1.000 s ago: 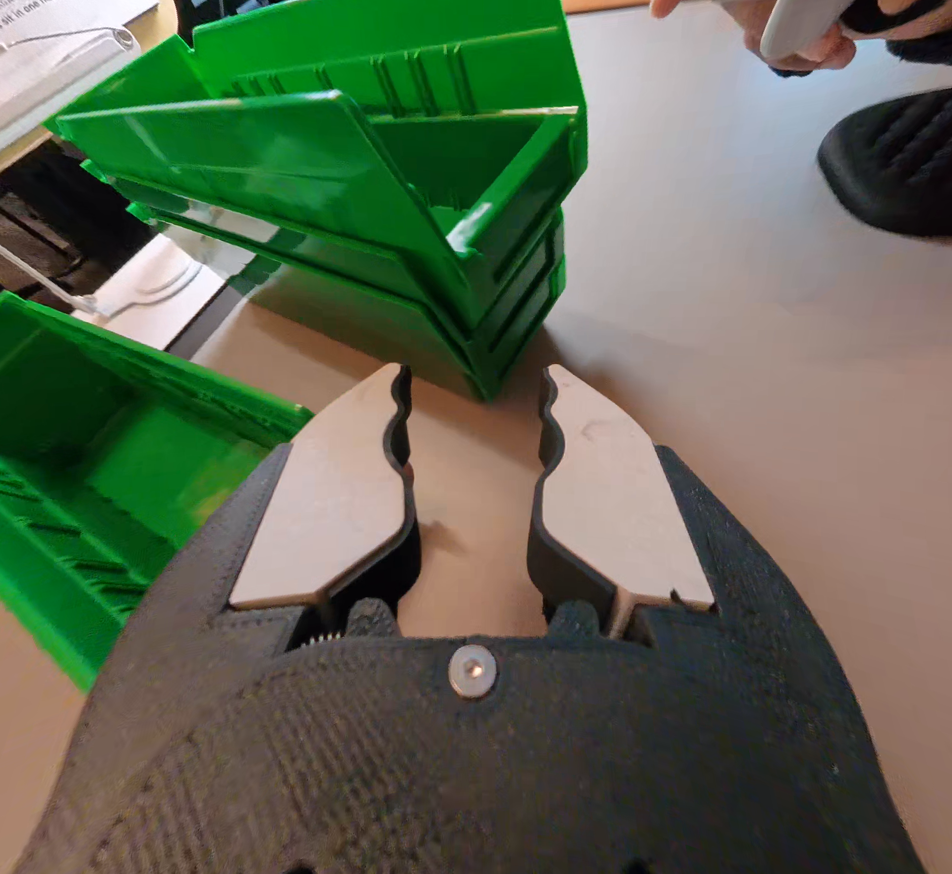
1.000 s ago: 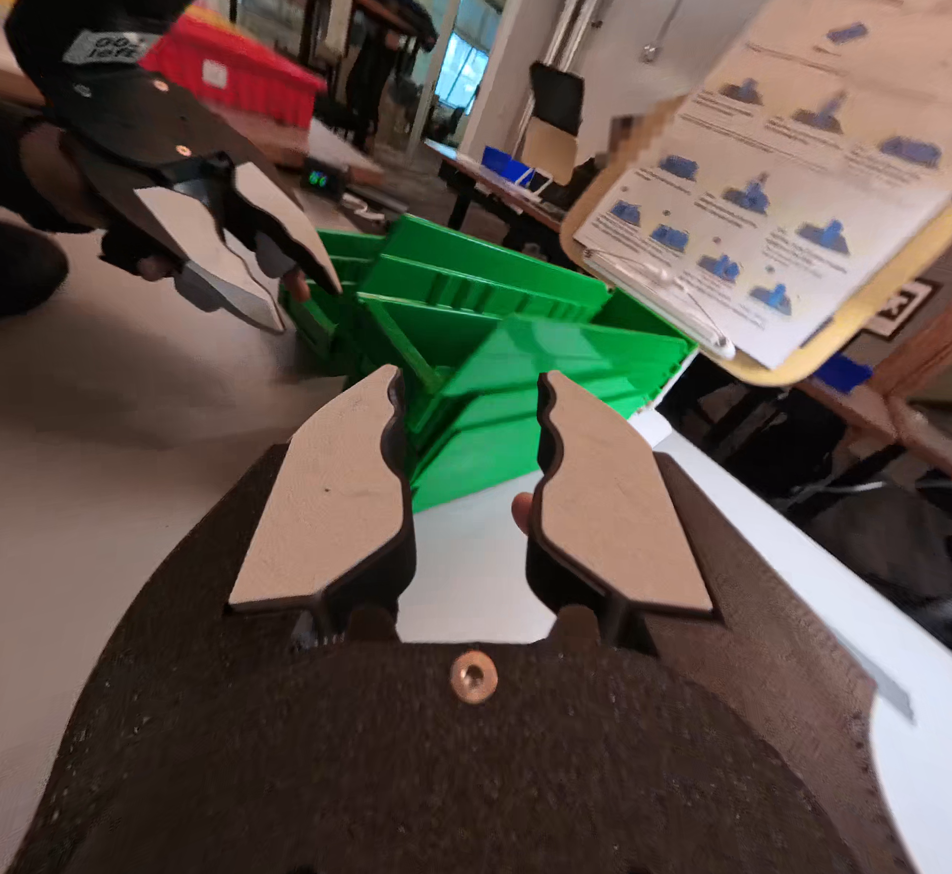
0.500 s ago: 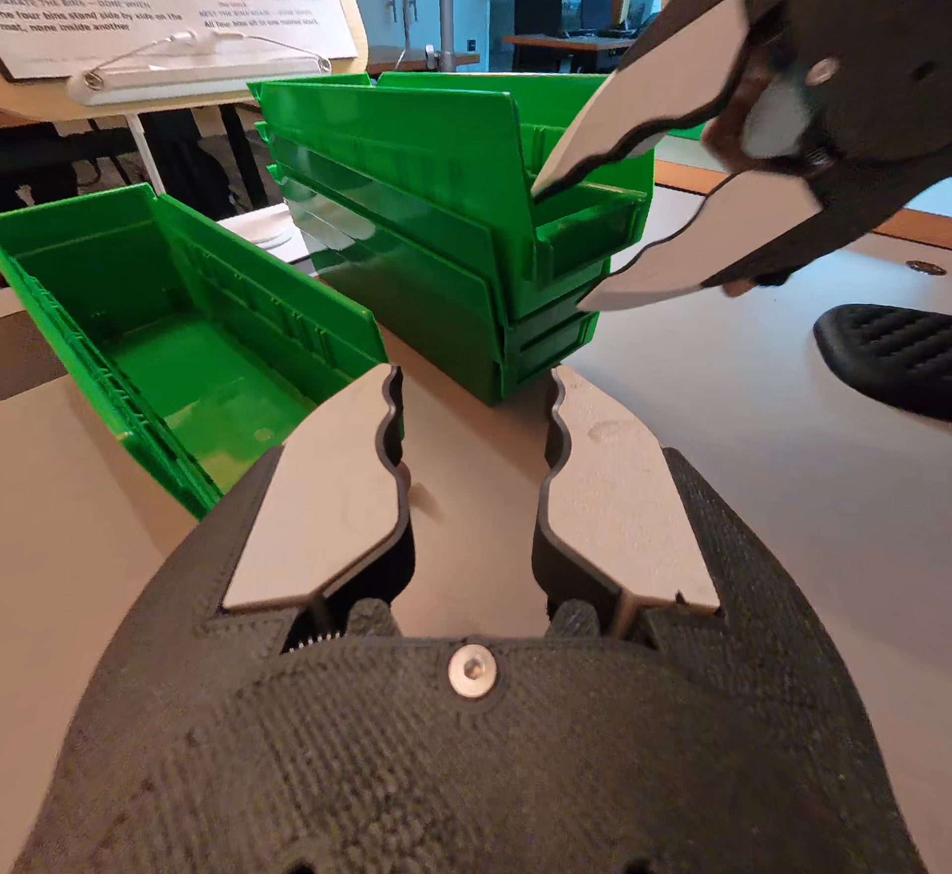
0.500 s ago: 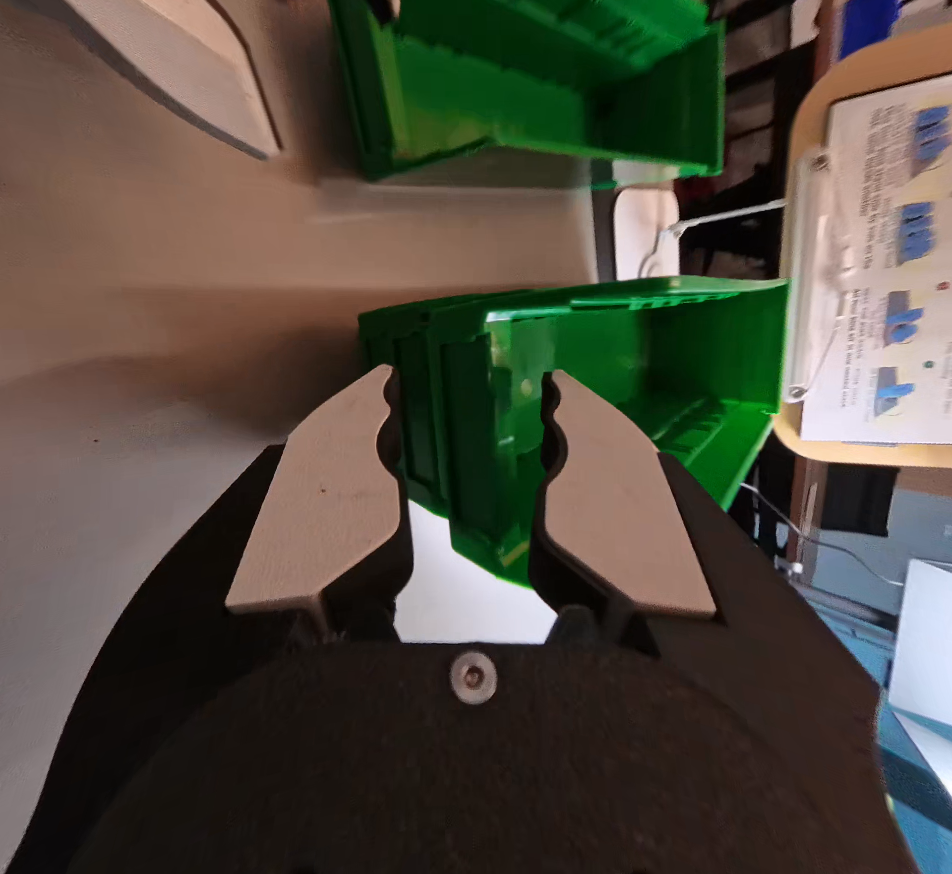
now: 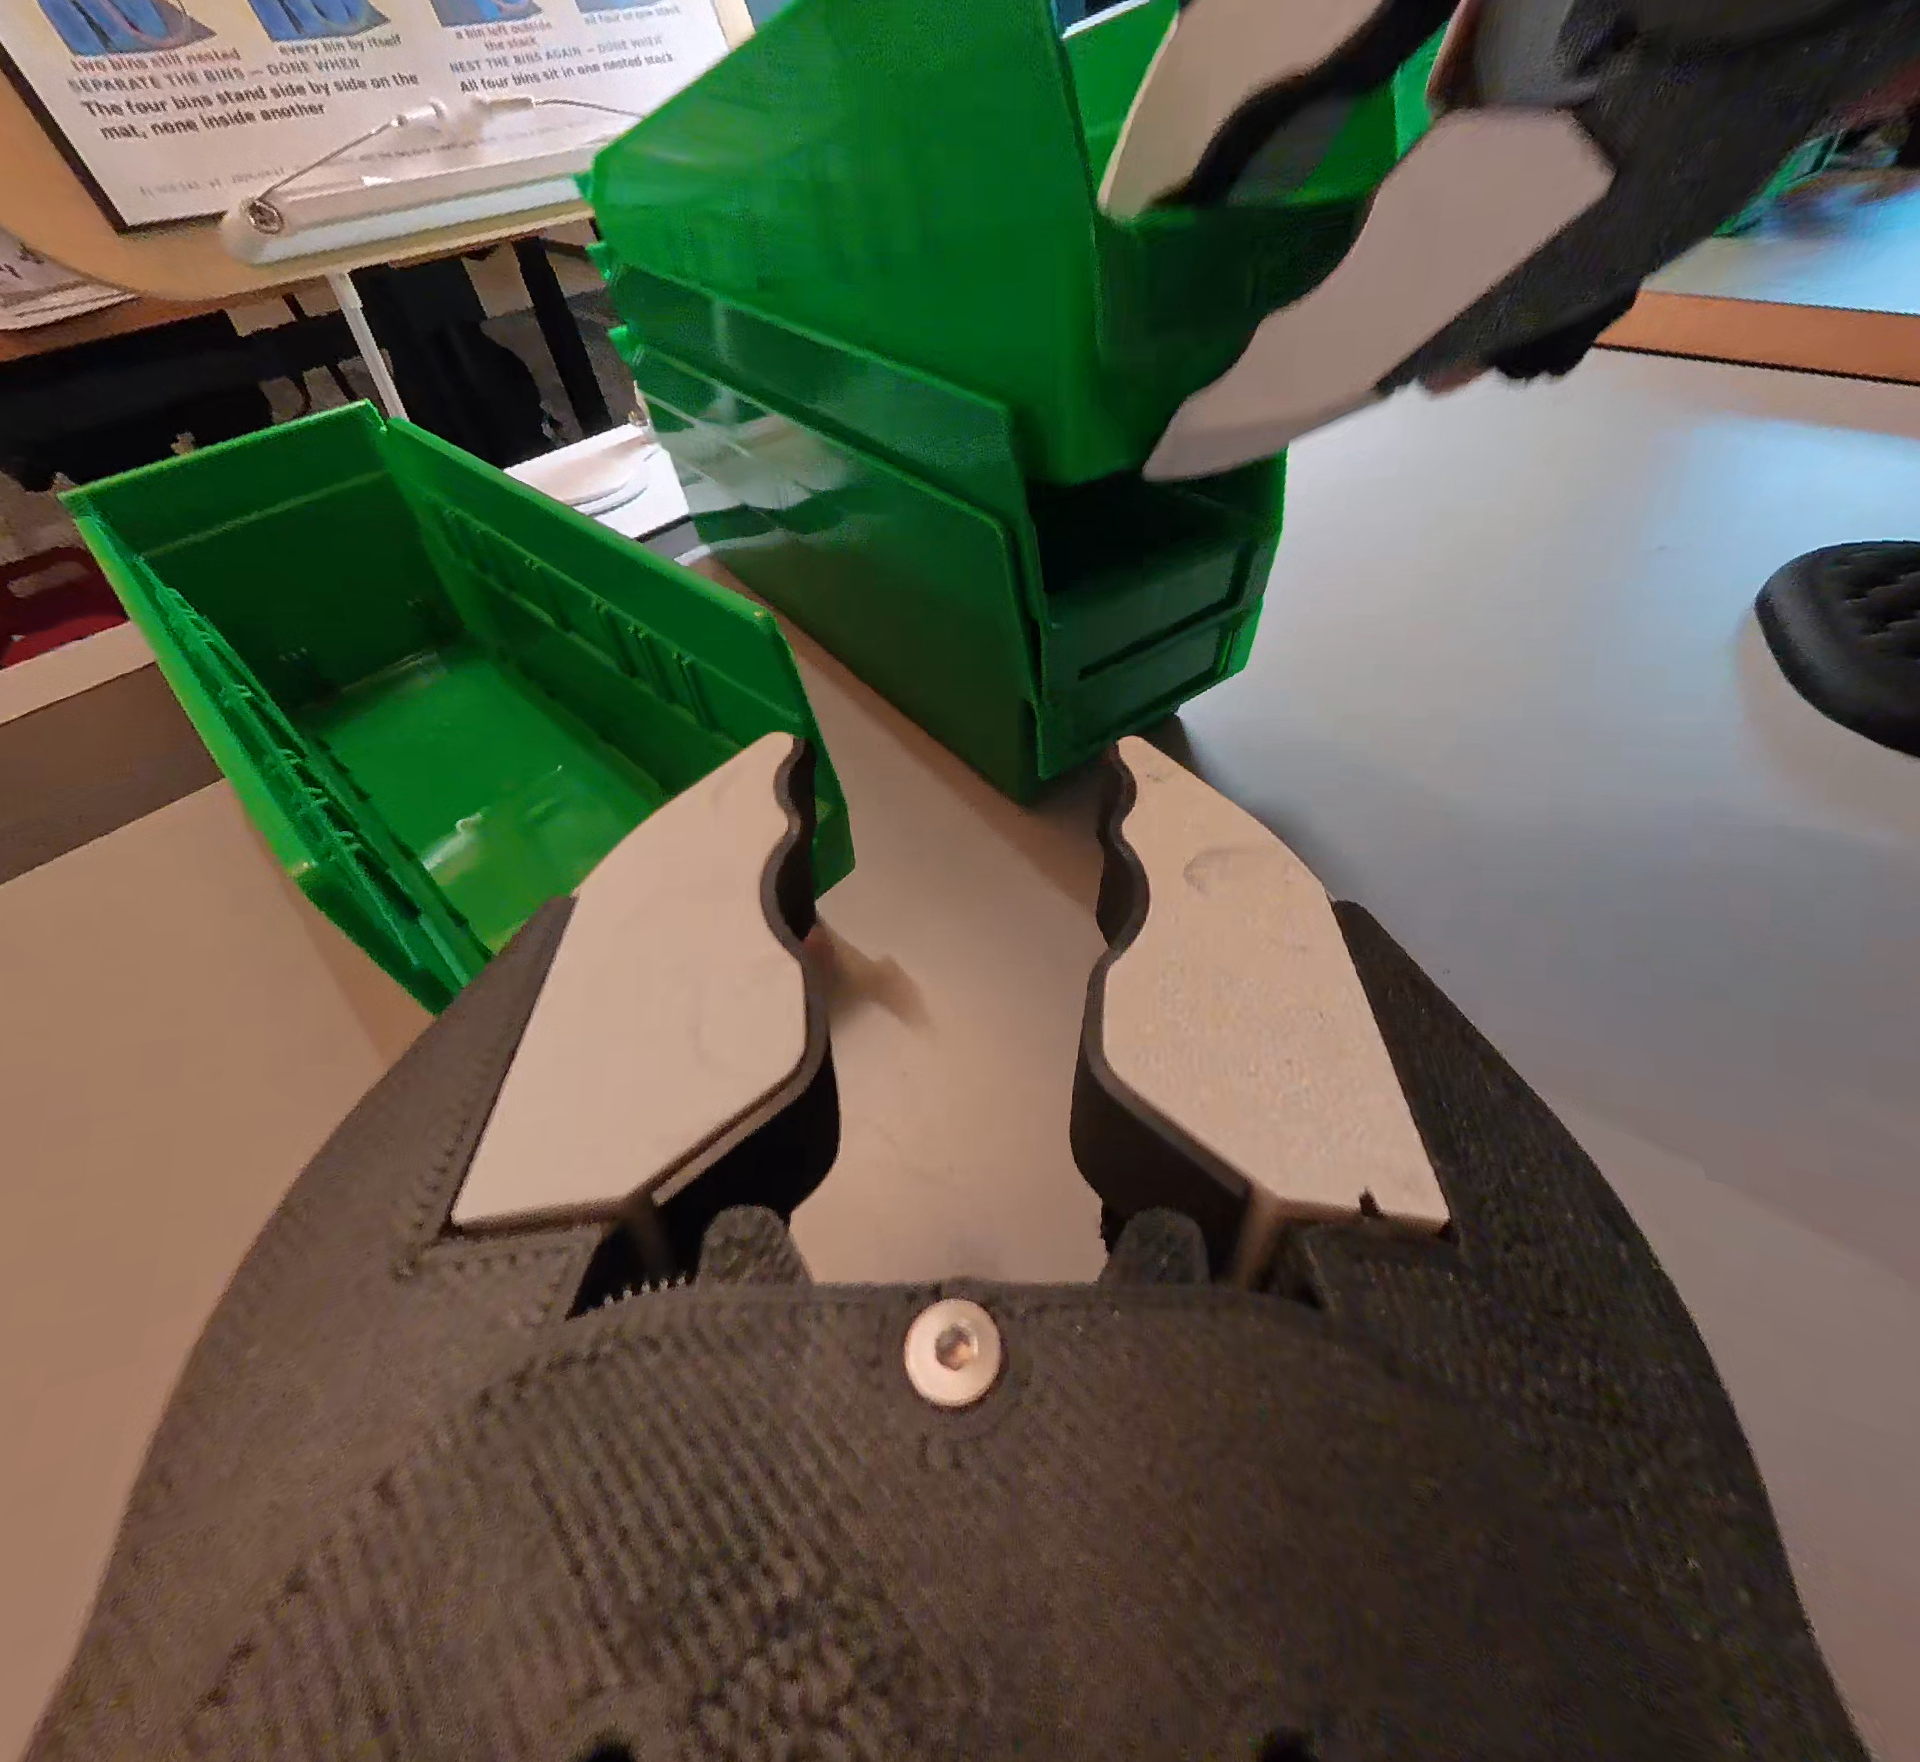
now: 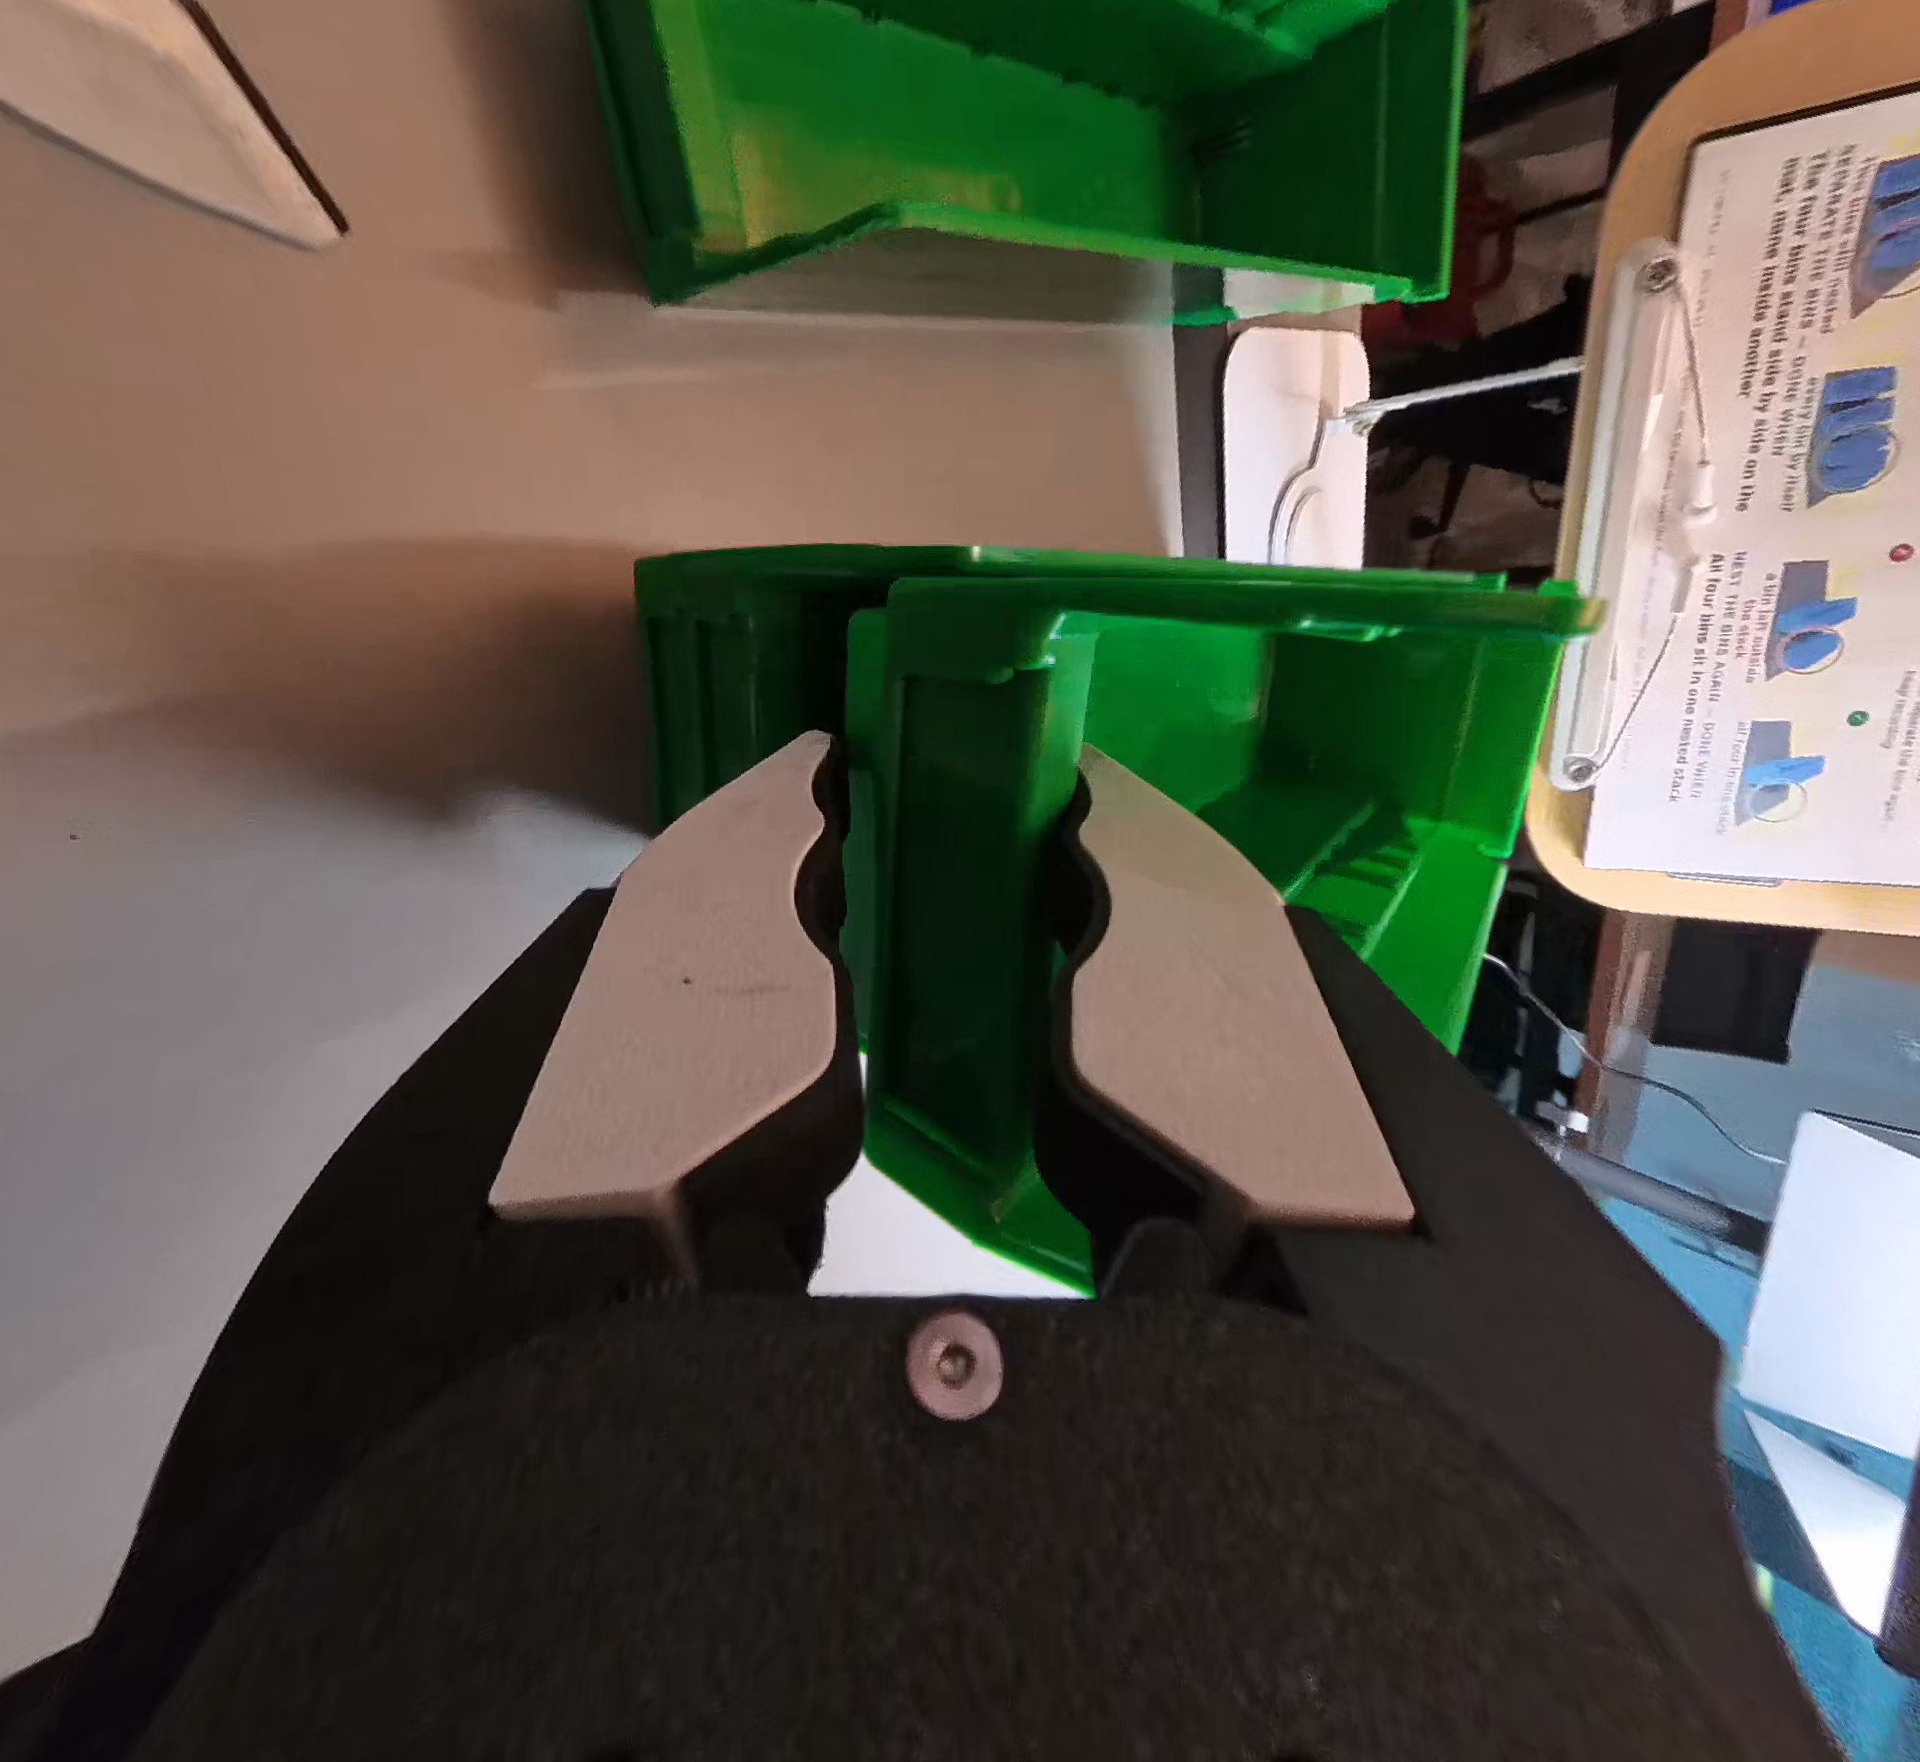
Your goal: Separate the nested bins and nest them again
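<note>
A stack of nested green bins [image 5: 894, 590] stands on the tan mat [image 5: 1507, 829], straight ahead of my left gripper [image 5: 956, 777], which is open, empty and low over the mat just short of the stack. The top bin [image 5: 883, 154] is tilted, its front end raised out of the stack. My right gripper [image 5: 1143, 330] is shut on that bin's front lip. In the right wrist view the lip [image 6: 956, 933] sits between the closed fingers of my right gripper [image 6: 956, 756], with the lower bins [image 6: 707, 673] behind. A separate single green bin [image 5: 416, 673] stands left of the stack; it also shows in the right wrist view [image 6: 987, 102].
A clipboard with an instruction sheet [image 5: 343, 29] stands behind the bins; it also shows in the right wrist view [image 6: 1766, 465]. A black textured object [image 5: 1849, 642] lies on the mat at the right. The mat's far edge runs just behind the bins. One gripper's finger ends stand about 11 centimetres off the other's.
My right gripper has closed on the top bin's front lip and tipped that end up out of the stack. My left gripper has stayed open in nearly the same place.
</note>
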Demonstrator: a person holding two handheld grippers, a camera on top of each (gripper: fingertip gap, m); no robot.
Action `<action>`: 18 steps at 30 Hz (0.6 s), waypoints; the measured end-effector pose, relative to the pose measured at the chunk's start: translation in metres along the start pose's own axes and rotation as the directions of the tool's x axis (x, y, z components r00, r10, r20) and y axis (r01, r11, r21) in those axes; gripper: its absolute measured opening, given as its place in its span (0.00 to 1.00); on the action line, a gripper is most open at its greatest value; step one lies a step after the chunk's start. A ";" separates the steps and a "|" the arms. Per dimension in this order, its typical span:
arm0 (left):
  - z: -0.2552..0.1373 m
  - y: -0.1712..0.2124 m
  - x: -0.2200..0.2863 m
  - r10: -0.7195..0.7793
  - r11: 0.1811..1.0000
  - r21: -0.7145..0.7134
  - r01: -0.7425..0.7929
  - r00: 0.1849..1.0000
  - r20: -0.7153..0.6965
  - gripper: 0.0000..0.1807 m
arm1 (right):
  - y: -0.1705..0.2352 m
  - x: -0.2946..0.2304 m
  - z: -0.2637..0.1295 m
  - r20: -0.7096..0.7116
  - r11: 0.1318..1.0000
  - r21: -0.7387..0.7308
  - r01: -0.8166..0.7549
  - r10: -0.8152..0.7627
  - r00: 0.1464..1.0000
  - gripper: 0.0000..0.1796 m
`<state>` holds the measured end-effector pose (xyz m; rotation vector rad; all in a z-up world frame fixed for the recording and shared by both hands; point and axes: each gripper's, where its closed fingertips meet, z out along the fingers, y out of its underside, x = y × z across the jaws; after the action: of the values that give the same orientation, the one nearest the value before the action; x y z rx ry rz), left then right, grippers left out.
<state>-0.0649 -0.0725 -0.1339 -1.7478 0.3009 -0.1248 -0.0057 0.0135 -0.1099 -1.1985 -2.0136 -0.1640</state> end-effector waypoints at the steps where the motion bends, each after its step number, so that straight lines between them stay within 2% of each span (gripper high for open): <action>1: 0.001 0.002 0.000 0.000 1.000 -0.006 0.000 1.000 0.001 0.29 | -0.003 0.005 -0.005 0.004 1.000 0.021 -0.016 0.016 1.000 0.21; 7: 0.004 0.008 -0.001 -0.001 1.000 -0.023 0.001 1.000 0.000 0.29 | -0.011 0.041 -0.043 0.003 0.987 0.140 -0.080 0.080 0.997 0.20; 14: 0.006 0.010 0.001 0.012 0.999 -0.030 -0.012 1.000 -0.006 0.29 | -0.010 0.078 -0.087 -0.135 0.989 0.146 0.018 0.002 0.991 0.19; 18: 0.004 0.007 0.000 0.010 1.000 -0.019 -0.010 1.000 -0.003 0.29 | 0.013 0.084 -0.106 -0.173 0.993 0.116 0.001 0.019 0.985 0.19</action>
<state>-0.0647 -0.0699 -0.1416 -1.7645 0.3131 -0.1177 0.0412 0.0291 0.0165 -1.0826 -1.8404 -0.1406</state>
